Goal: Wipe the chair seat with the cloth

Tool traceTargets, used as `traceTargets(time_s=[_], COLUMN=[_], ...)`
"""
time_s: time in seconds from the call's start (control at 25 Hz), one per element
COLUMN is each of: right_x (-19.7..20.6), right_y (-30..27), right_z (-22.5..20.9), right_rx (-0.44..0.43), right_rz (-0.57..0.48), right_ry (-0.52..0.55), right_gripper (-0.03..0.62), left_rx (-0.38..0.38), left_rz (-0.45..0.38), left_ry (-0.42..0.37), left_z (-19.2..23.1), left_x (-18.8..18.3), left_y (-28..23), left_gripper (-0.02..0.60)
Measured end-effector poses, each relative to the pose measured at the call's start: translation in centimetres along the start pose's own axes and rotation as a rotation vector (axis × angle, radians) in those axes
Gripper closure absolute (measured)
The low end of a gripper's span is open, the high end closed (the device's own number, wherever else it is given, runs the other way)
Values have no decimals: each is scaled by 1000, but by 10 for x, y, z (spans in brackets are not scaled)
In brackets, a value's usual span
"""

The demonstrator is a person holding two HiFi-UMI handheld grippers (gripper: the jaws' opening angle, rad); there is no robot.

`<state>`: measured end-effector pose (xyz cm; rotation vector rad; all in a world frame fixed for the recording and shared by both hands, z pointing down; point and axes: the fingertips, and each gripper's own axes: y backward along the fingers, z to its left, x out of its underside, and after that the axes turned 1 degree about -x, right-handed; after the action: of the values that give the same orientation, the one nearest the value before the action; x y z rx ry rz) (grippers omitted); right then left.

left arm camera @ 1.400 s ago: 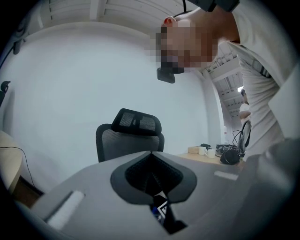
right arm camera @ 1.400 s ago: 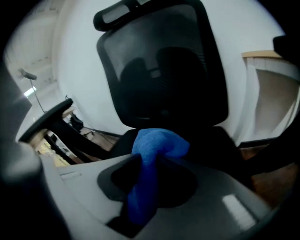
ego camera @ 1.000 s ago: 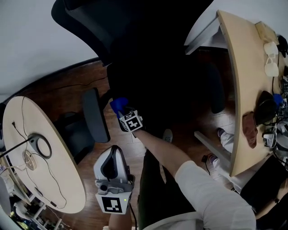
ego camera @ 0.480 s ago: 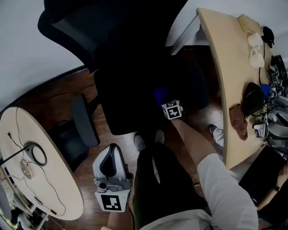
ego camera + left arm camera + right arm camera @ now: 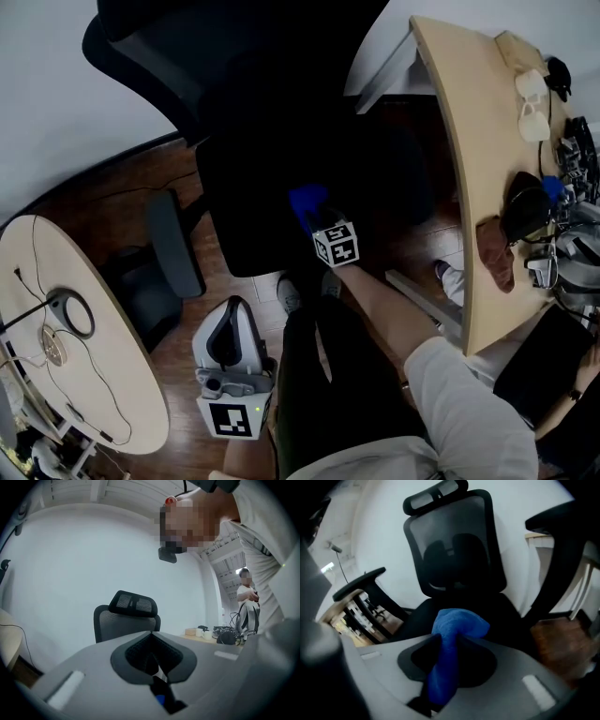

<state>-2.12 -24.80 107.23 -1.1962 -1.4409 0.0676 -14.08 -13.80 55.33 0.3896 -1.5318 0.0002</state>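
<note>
The black office chair's seat (image 5: 253, 197) fills the middle of the head view, its mesh backrest (image 5: 454, 545) rising behind it. A blue cloth (image 5: 307, 204) lies bunched on the front part of the seat, and my right gripper (image 5: 314, 216) is shut on it. In the right gripper view the blue cloth (image 5: 450, 634) hangs folded between the jaws, just above the seat (image 5: 497, 606). My left gripper (image 5: 232, 314) is held low by my left side, away from the chair, shut and holding nothing. In its own view the left gripper (image 5: 151, 634) points up at the backrest (image 5: 126, 620).
The chair's left armrest (image 5: 173, 244) juts out beside the seat. A round table (image 5: 94, 366) with cables stands at the left, and a long desk (image 5: 473, 169) with cups and a bag at the right. My feet (image 5: 291, 295) are at the seat's front edge. Another person (image 5: 247, 597) stands far off.
My right gripper carried the cloth from the seat's front left to its right side, then partway back to the left. The left gripper has stayed where it was.
</note>
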Motion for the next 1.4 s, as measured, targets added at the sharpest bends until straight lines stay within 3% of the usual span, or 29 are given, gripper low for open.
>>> traceTargets(time_s=[0.08, 0.2, 0.28, 0.36, 0.48, 0.6, 0.68, 0.92, 1.04, 1.12, 1.2, 1.28, 1.4], right_x=[3, 37, 68, 91, 102, 106, 111, 131, 136, 120, 78, 12, -107], right_y=[-19, -51, -70, -81, -80, -59, -34, 69, 107, 117, 129, 164, 264], right_z=[81, 186, 222, 228, 198, 139, 85, -104, -161, -160, -130, -73, 35], right_rx=[-118, -241, -256, -236, -190, -120, -57, 190, 274, 263, 212, 141, 40], right_rz=[-8, 64, 128, 169, 162, 162, 166, 164, 163, 126, 29, -98, -289], right_ry=[-22, -9, 8, 19, 44, 93, 95, 62, 13, -2, 4, 8, 29], right_gripper=[500, 500, 500, 500, 500, 500, 500, 500, 500, 500, 500, 500, 500], left_rx=[-13, -34, -47, -61, -79, -73, -83, -11, -33, -50, -49, -50, -65], left_rz=[0, 10, 20, 26, 31, 43, 36, -9, 8, 17, 8, -3, -4], left_ry=[-7, -15, -18, -17, -11, -7, 18, -17, 23, 45, 32, 6, -32], left_z=[6, 14, 19, 23, 27, 27, 23, -1, -3, -5, -11, -19, -35], left_x=[-2, 3, 9, 15, 21, 20, 16, -14, -7, -9, -30, -67, -143], left_y=[5, 16, 23, 30, 40, 39, 37, 13, 13, 13, 11, 11, 21], left_gripper=[581, 581, 581, 581, 581, 581, 581, 581, 581, 581, 581, 581, 581])
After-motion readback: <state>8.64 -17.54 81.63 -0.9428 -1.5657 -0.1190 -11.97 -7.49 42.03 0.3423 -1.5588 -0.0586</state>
